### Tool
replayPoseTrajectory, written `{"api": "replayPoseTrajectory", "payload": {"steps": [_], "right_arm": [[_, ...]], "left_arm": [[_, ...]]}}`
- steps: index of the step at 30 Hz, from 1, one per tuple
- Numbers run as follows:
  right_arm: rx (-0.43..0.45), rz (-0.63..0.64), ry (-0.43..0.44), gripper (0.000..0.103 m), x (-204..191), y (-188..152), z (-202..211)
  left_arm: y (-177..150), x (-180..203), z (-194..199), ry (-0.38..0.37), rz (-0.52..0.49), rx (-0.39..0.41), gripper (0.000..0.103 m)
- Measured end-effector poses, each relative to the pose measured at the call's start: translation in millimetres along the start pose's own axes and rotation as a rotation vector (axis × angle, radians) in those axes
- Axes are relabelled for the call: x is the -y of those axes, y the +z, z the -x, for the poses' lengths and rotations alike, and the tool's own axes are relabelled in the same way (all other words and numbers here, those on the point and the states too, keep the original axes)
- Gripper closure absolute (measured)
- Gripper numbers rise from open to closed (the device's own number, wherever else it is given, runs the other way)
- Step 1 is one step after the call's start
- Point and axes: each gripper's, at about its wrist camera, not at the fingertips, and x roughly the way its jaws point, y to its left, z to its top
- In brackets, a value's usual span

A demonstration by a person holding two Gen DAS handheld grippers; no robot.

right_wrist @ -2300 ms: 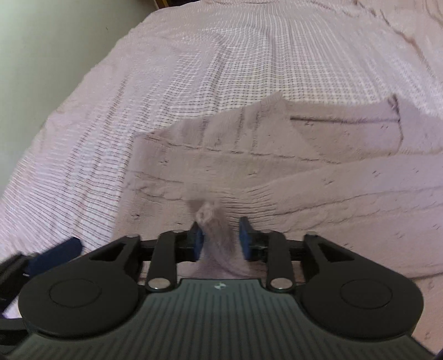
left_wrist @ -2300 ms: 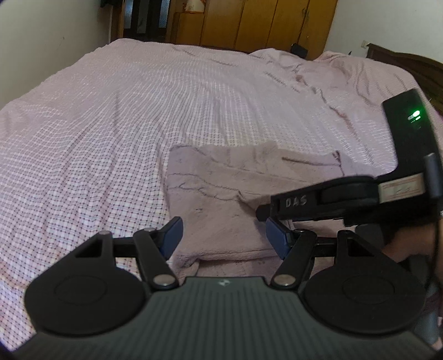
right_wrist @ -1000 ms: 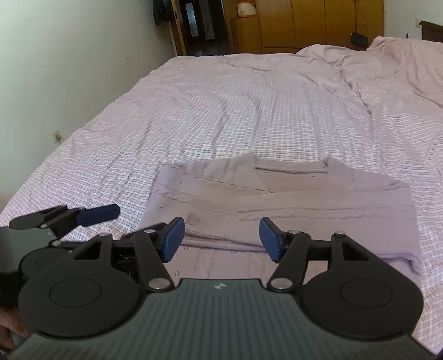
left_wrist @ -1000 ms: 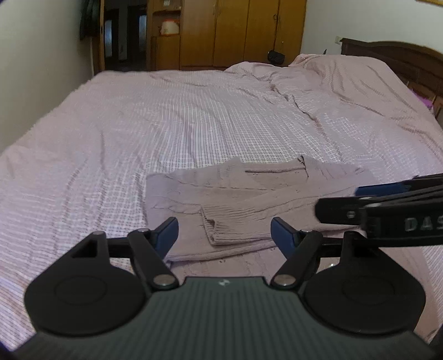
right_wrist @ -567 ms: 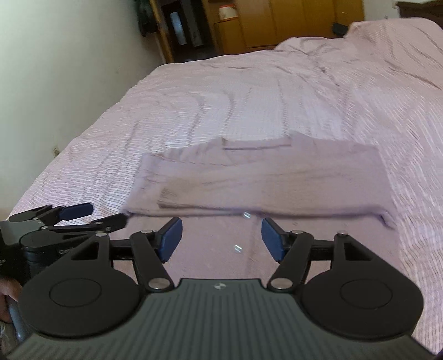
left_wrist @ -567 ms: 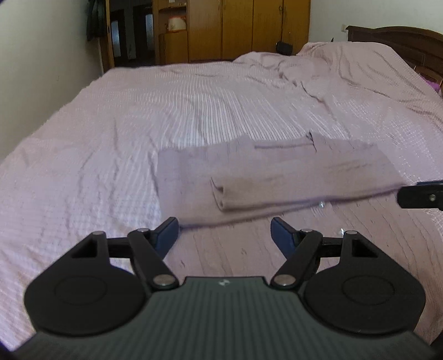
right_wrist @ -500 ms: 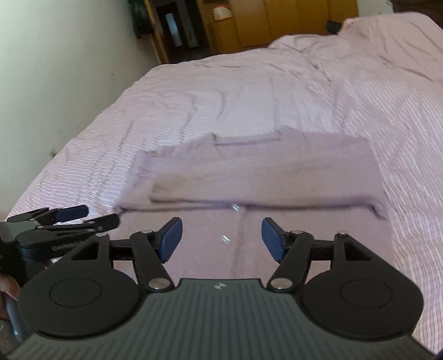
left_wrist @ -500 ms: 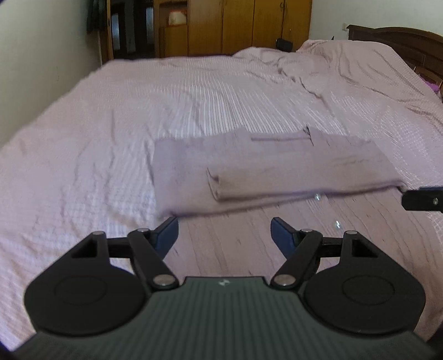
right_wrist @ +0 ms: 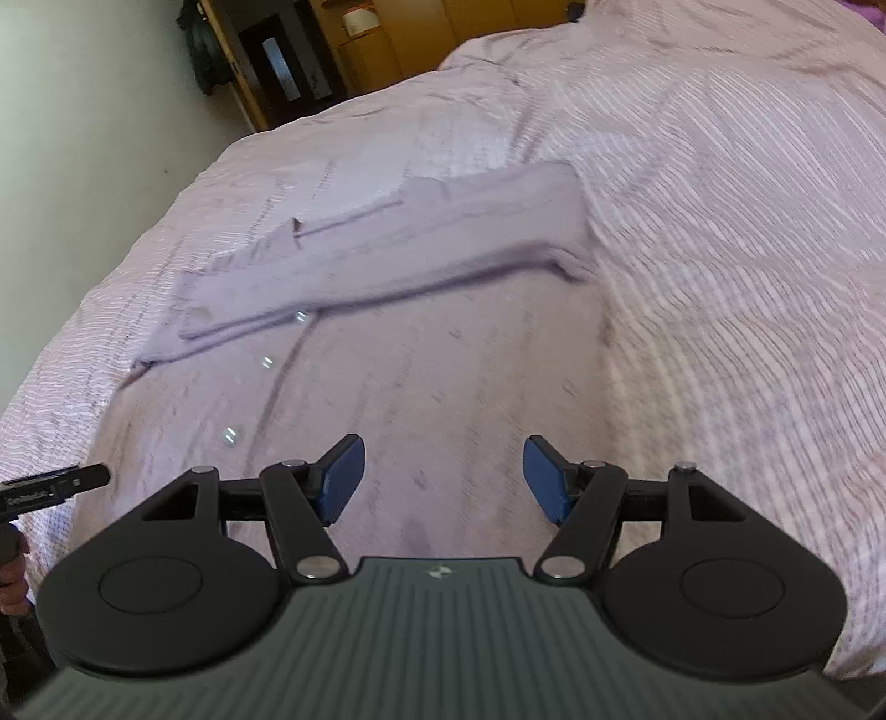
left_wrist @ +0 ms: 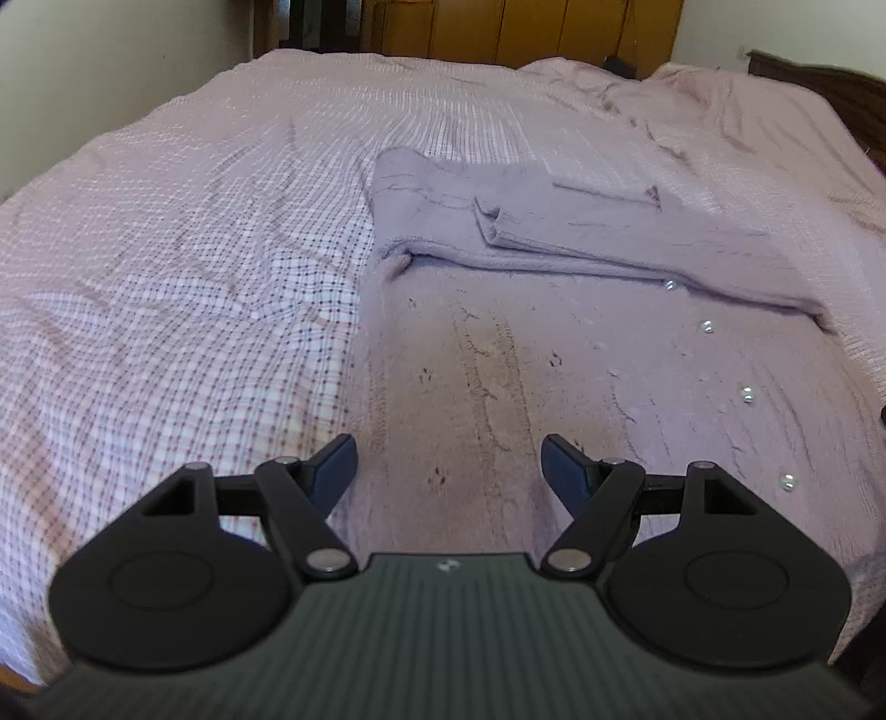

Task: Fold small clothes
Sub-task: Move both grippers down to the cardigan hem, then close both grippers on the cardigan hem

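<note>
Checked pink-and-white bedding (left_wrist: 183, 288) covers a wide bed, with wooden wardrobes (left_wrist: 526, 27) along the far wall. On it lies a mauve knitted cardigan (left_wrist: 498, 354), its upper part with both sleeves folded across in a band (left_wrist: 581, 238) at about 1 o'clock from the left gripper (left_wrist: 448, 471). The lower body of the garment spreads flat toward the camera, a row of small shiny buttons (left_wrist: 706, 327) running down toward 3 o'clock.

The left gripper stands wide open with nothing between its blue pads, poised over the garment's near left part. The right gripper (right_wrist: 443, 479) is equally wide open and empty, over the near right part; the folded band lies at 11 o'clock from it. The tip of the left tool shows at 9 o'clock in the right wrist view.

The garment's long axis runs from the tongs away toward the wardrobes, so the coming move likely turns on the near hem, which lies just under both tools; each hand is close to its own corner.

A second ago both tools looked at the garment from farther back and higher. Now both have come down and nearer to the near end, spread apart sideways, jaws unchanged in width.
</note>
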Motion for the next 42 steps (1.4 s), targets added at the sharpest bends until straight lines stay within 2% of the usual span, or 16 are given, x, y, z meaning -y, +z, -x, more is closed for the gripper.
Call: {"api": "replayPoseTrajectory", "payload": {"steps": [1,4,7,10,21,26,31,38,42], "right_arm": [[0.001,-0.009,-0.002,0.032,5.1,-5.1,1.9],[-0.003,-0.033,-0.001,0.032,19.8,-15.7,6.0],[0.002,-0.037,-0.004,0.032,29.5,-25.2,11.0],[0.008,-0.024,0.016,0.032,36.8,-34.4,15.2],[0.045,-0.123,0.161,0.032,56.1,-75.9,26.0],[0.072,-0.229,0.287,0.032,70.4,-98.5,32.3],[0.081,-0.323,0.366,0.032,83.0,-98.3,27.3],[0.100,-0.345,0.397,0.032,90.7,-68.4,7.0],[0.082,-0.343,0.409,0.032,89.2,-75.7,8.4]], "left_arm": [[-2.3,-1.0,3.0,-0.007,0.001,0.011,0.029],[-12.6,-5.1,4.3,0.002,0.018,-0.015,0.029],[-30.8,-9.1,8.1,-0.022,0.043,-0.037,0.029],[-43.5,-7.6,17.3,-0.027,0.027,-0.039,0.029],[-72.9,-36.7,41.0,-0.128,0.118,-0.066,0.027],[-83.8,-50.7,49.3,-0.196,0.157,-0.065,0.028],[-79.9,-54.7,43.9,-0.241,0.190,-0.057,0.028],[-49.2,-50.1,21.5,-0.292,0.184,-0.037,0.028],[-53.3,-48.7,23.5,-0.299,0.186,-0.040,0.028]]}}
